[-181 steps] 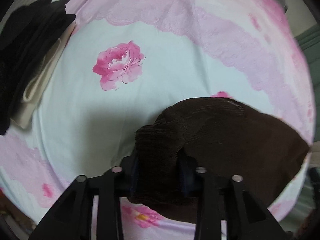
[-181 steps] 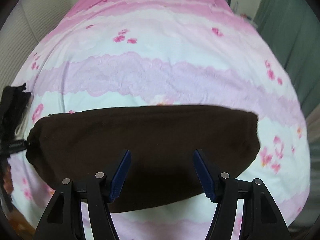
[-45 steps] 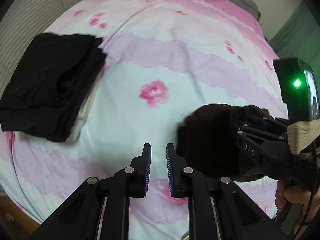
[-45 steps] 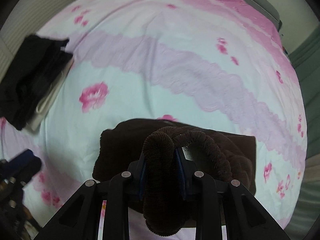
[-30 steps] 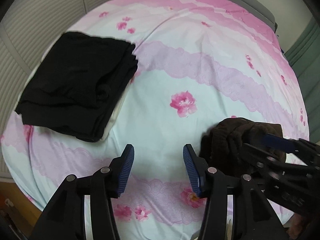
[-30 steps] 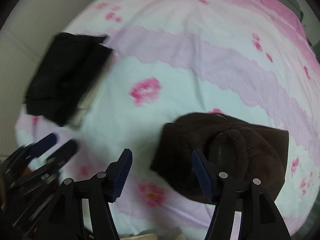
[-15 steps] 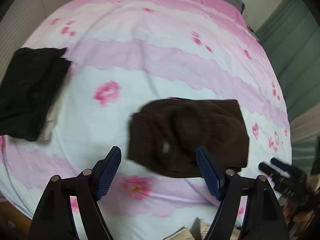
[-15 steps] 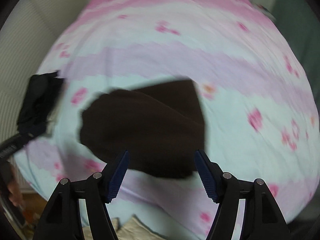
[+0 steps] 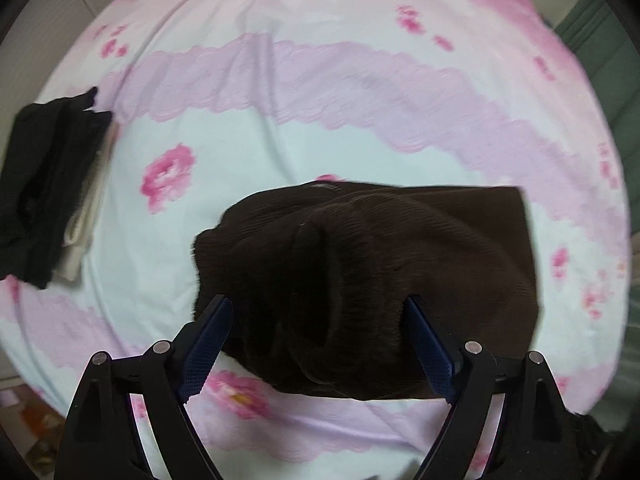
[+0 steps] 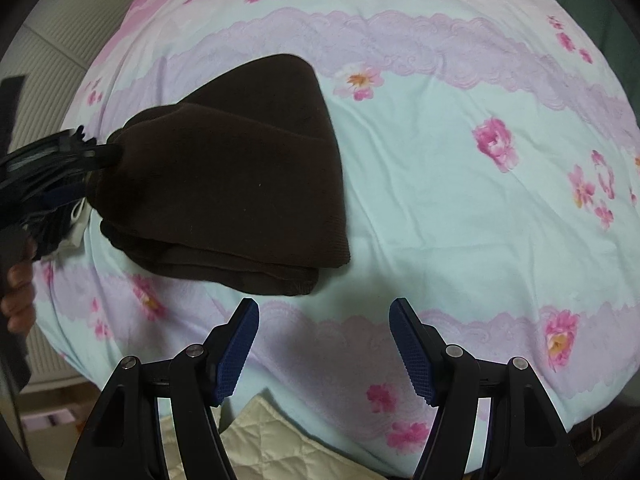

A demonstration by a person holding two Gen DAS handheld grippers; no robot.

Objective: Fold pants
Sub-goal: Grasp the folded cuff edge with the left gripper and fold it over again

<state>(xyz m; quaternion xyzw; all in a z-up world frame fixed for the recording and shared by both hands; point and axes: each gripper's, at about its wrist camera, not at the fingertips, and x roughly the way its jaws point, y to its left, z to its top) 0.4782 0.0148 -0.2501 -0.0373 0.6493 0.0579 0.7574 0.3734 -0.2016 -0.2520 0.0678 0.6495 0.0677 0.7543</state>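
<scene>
Your brown corduroy pants [image 9: 372,280] lie on the floral bedspread [image 9: 280,132] as a thick folded bundle, near the close edge of the bed, with a rolled hump of fabric rising from its middle. Your left gripper [image 9: 320,344] has its blue-padded fingers [image 9: 208,336] spread wide on either side of that hump, holding nothing; from the right wrist view it sits at the bundle's left end, though whether it touches the cloth there is hard to tell. Your right gripper [image 10: 324,344] is also spread and empty, hovering over bare bedspread just near of the bundle's layered edge [image 10: 248,276]. The folding looks nearly finished, so the step in hand is probably tidying or moving the bundle. Next, close the left fingers on the hump or press it flat, then perhaps carry the bundle to the stack of folded black clothes [image 9: 44,184] at far left.
</scene>
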